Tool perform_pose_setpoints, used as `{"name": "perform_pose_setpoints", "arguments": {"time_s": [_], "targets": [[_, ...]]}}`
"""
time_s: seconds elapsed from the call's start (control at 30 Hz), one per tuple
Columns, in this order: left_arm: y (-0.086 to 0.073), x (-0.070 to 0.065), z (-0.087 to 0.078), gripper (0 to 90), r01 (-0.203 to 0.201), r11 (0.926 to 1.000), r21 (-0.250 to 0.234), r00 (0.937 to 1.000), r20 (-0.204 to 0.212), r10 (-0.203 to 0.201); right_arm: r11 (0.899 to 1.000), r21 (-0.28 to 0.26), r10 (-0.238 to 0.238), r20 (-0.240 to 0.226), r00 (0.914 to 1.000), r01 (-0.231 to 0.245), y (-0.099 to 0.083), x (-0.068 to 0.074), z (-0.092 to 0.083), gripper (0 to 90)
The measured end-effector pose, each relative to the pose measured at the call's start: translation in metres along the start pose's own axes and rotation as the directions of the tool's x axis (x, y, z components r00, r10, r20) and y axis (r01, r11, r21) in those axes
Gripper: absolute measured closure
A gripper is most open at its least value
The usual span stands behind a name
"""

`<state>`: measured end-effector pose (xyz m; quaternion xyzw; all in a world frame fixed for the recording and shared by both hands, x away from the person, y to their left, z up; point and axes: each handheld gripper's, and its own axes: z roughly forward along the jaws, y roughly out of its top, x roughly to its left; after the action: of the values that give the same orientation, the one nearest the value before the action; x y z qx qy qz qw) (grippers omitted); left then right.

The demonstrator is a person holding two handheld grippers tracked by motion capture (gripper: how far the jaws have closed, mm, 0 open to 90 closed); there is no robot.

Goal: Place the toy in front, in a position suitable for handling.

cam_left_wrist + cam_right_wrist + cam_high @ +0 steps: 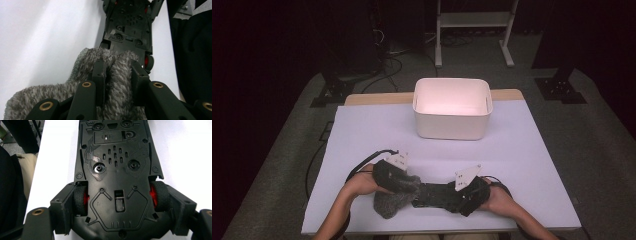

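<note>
One toy car (434,195) lies belly-up at the lower middle of the high view, and the right gripper view shows two of its wheels (80,200), black tyres on red hubs, one at each side of the chassis. One grey woolly cloth (393,198) sits at the lower left of centre. One white bin (452,111) stands at the upper middle. There is one bench (362,135) with a white top. Two grippers show: the left gripper (393,172) and the right gripper (469,187), each with two jaws and one grey plate (467,176) on top. Two hands (359,184) come in from the bottom edge.
</note>
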<state>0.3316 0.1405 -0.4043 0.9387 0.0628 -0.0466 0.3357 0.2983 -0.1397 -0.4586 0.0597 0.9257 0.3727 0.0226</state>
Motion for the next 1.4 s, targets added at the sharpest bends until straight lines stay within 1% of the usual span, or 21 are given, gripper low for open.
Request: {"name": "perform_pose_setpoints", "arguments": {"time_s": [0.07,0.1,0.27,0.3,0.33,0.37,0.43,0.5,0.67,0.77,0.87,0.9,0.97,1.0,1.07,1.13,1.17,1.23,1.27,1.37,1.4], "targets": [[0.004,-0.002,0.002,70.3,-0.004,0.9999,-0.015,0.9999,0.015,0.004,1.0,-0.002,0.002,-0.001,1.0,-0.002,0.0,0.0,0.0,22.8],[0.007,-0.002,0.004,70.2,-0.01,0.9999,-0.012,0.9998,0.02,0.01,1.0,-0.002,0.005,-0.001,1.0,-0.005,0.001,0.0,0.001,22.8],[0.034,-0.001,0.022,69.9,-0.06,0.998,0.023,0.9976,0.035,0.059,1.0,-0.002,0.002,-0.01,1.0,-0.002,0.008,-0.002,0.007,22.8],[0.039,-0.001,0.026,69.8,-0.072,0.997,0.03,0.9968,0.037,0.071,1.0,-0.005,0.01,-0.011,0.9999,-0.01,0.01,-0.001,0.009,22.8],[0.045,-0.001,0.03,69.7,-0.083,0.9958,0.037,0.9959,0.039,0.082,1.0,-0.003,0.001,-0.007,1.0,-0.001,0.011,-0.002,0.01,22.8],[0.049,-0.001,0.034,69.7,-0.084,0.9956,0.042,0.9957,0.042,0.082,1.0,-0.002,0.0,-0.005,1.0,0.0,0.012,-0.001,0.011,22.8],[0.055,-0.002,0.042,69.7,-0.098,0.9937,0.055,0.9942,0.051,0.095,1.0,-0.003,0.008,-0.009,0.9999,-0.008,0.011,-0.001,0.011,22.6],[0.056,-0.002,0.045,69.7,-0.095,0.9944,0.046,0.9939,0.06,0.092,1.0,-0.012,0.021,-0.012,0.9997,-0.021,0.01,-0.001,0.011,22.4],[0.046,-0.001,0.038,70.2,-0.082,0.9952,0.052,0.9961,0.035,0.08,1.0,0.003,0.019,0.007,0.9998,-0.019,0.012,0.0,0.009,20.5],[0.039,-0.002,0.033,70.2,-0.07,0.9965,0.047,0.9972,0.028,0.068,0.999,-0.018,0.029,0.012,0.9995,-0.028,0.008,-0.002,-0.001,20.3],[0.032,-0.003,0.029,70.2,-0.056,0.9981,0.023,0.9979,0.032,0.056,0.997,-0.045,0.065,0.002,0.9979,-0.065,0.001,-0.004,-0.013,22.3],[0.03,-0.003,0.028,70.2,-0.056,0.9983,0.017,0.998,0.032,0.055,0.996,-0.048,0.076,-0.001,0.9971,-0.076,0.0,-0.003,-0.013,22.3],[0.029,-0.005,0.025,70.3,-0.057,0.9981,0.023,0.9981,0.026,0.057,0.997,-0.04,0.068,0.01,0.9976,-0.068,0.001,-0.001,-0.013,22.5],[0.029,-0.006,0.023,70.5,-0.069,0.9971,0.033,0.9975,0.019,0.068,0.998,-0.038,0.057,0.015,0.9983,-0.056,0.001,-0.001,-0.013,22.6],[0.028,-0.006,0.015,70.9,-0.063,0.9975,0.032,0.998,0.01,0.063,0.998,-0.029,0.051,0.015,0.9986,-0.05,0.002,-0.001,-0.013,22.7],[0.027,-0.006,0.005,70.7,-0.05,0.9988,-0.002,0.9987,-0.007,0.05,0.998,-0.035,0.057,0.007,0.9984,-0.056,0.001,-0.003,-0.013,22.7],[0.027,-0.006,0.0,70.8,-0.046,0.9986,-0.027,0.9989,-0.003,0.046,0.997,-0.041,0.066,0.0,0.9978,-0.066,0.001,-0.004,-0.012,22.7],[0.032,-0.007,-0.005,70.9,-0.056,0.9963,-0.065,0.9983,0.012,0.057,0.997,-0.05,0.064,-0.005,0.998,-0.064,0.001,-0.005,-0.012,22.7],[0.037,-0.009,-0.004,71.3,-0.071,0.9955,-0.062,0.9972,0.016,0.072,0.997,-0.049,0.058,-0.004,0.9983,-0.058,0.002,-0.005,-0.011,22.8],[0.053,-0.013,0.008,71.8,-0.115,0.9931,-0.021,0.9928,0.032,0.116,0.999,-0.037,0.034,0.002,0.9994,-0.034,0.006,-0.003,-0.006,22.8],[0.056,-0.013,0.011,72.1,-0.122,0.9923,-0.023,0.9914,0.045,0.123,0.999,-0.028,0.032,0.002,0.9995,-0.032,0.007,-0.002,-0.003,22.8]]}}
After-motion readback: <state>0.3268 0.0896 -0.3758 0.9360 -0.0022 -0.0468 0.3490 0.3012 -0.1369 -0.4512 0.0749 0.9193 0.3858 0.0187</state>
